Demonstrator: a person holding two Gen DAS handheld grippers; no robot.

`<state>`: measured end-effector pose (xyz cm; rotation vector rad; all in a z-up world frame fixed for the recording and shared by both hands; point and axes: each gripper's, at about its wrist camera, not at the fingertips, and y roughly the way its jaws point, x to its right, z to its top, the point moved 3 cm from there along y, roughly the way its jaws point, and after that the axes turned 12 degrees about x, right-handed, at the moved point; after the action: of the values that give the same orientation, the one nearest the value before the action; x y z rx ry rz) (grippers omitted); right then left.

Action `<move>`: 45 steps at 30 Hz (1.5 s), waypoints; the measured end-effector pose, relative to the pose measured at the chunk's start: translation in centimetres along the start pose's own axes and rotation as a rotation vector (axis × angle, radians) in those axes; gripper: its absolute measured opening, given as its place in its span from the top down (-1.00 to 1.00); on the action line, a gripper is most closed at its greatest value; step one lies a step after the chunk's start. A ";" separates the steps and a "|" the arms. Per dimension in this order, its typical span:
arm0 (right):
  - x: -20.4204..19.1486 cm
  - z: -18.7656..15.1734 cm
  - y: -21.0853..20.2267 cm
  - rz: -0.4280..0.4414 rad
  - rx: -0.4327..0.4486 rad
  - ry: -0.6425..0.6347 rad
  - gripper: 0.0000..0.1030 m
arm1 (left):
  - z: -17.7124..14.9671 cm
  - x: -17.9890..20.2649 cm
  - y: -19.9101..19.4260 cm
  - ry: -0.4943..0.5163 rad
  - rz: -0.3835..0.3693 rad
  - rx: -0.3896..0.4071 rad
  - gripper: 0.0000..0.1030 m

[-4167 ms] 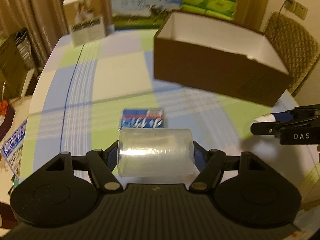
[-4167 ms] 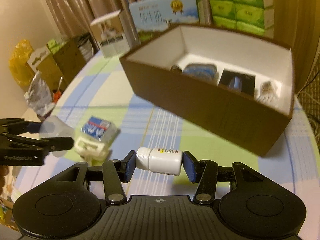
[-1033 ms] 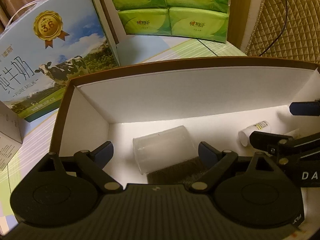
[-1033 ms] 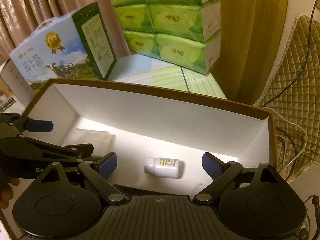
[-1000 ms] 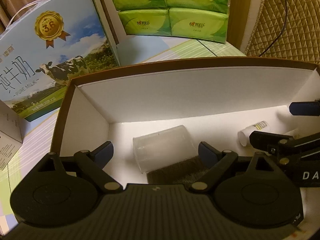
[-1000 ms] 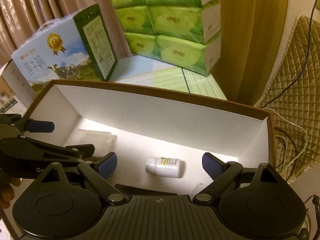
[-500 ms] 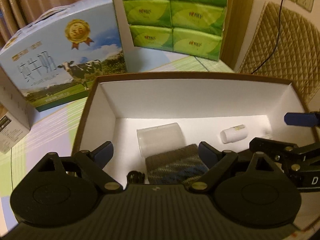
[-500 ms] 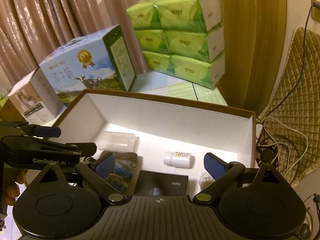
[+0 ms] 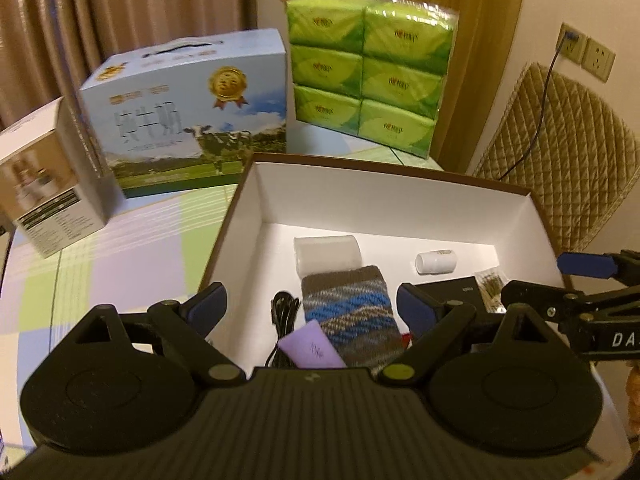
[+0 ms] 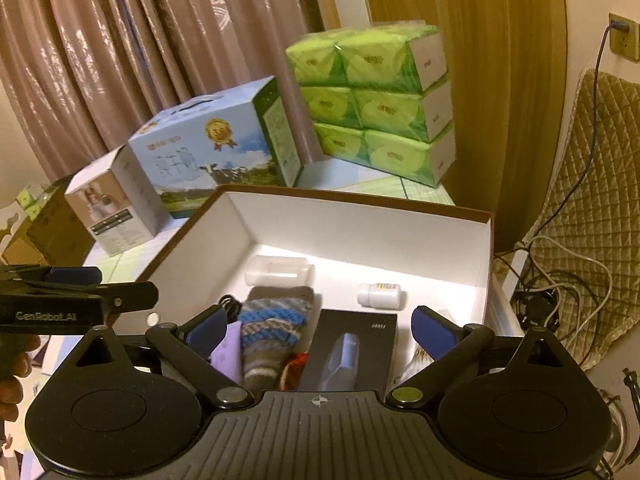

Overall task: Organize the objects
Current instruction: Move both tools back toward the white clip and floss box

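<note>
Both grippers hang over the brown box (image 9: 400,200), which stands on the desk (image 9: 120,248) with the checked cloth, and both are released.

The left gripper (image 9: 312,304) has its fingers (image 9: 206,306) spread wide with nothing pressed between them. Ahead of them, inside the box, the clear plastic cup (image 9: 328,254) lies on its side near the far wall. Just before it, between the two fingers, is a knitted pouch (image 9: 350,312) with blue and grey stripes. A black cable (image 9: 284,312) and a small purple tube (image 9: 310,350) lie beside the pouch, closer to the left finger.

The right gripper (image 10: 316,326) has just been opening its fingers (image 10: 434,332), and nothing is between them. The white pill bottle (image 10: 380,295) lies on its side ahead of them, near the far wall and apart from the cup. A black flat box (image 10: 352,354) rests between these fingers.

Beyond the brown box stand a milk carton (image 9: 192,120) and a green tissue pack (image 9: 368,76).
</note>
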<state>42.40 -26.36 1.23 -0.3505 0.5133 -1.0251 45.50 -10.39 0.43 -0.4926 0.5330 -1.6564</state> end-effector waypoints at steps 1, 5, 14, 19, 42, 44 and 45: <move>-0.3 -0.1 -0.5 0.003 0.004 -0.002 -0.88 | -0.1 -0.1 -0.8 -0.007 0.002 0.008 -0.74; -1.2 -0.5 -2.2 0.013 0.015 -0.008 -0.88 | -0.8 -0.4 -3.7 -0.029 0.004 0.035 -0.75; -3.2 -2.7 -5.8 0.032 0.014 -0.020 -0.89 | -3.6 -0.7 -9.5 -0.066 -0.002 0.060 -0.76; -4.2 -4.5 -7.4 0.036 -0.002 -0.019 -0.89 | -5.7 -1.1 -11.9 -0.073 0.002 0.052 -0.76; -11.2 -12.7 -9.0 0.108 -0.137 -0.053 -0.89 | -15.9 -6.3 -19.9 -0.163 0.095 -0.053 -0.76; -11.4 -13.4 -8.8 0.108 -0.158 -0.052 -0.89 | -16.7 -6.5 -20.1 -0.165 0.097 -0.064 -0.76; -11.4 -13.8 -8.6 0.107 -0.168 -0.048 -0.89 | -17.1 -6.6 -20.2 -0.166 0.098 -0.069 -0.76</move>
<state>23.77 -21.10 -3.12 -0.4909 0.5702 -0.8706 20.27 -0.10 -1.34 -0.6387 0.4855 -1.4922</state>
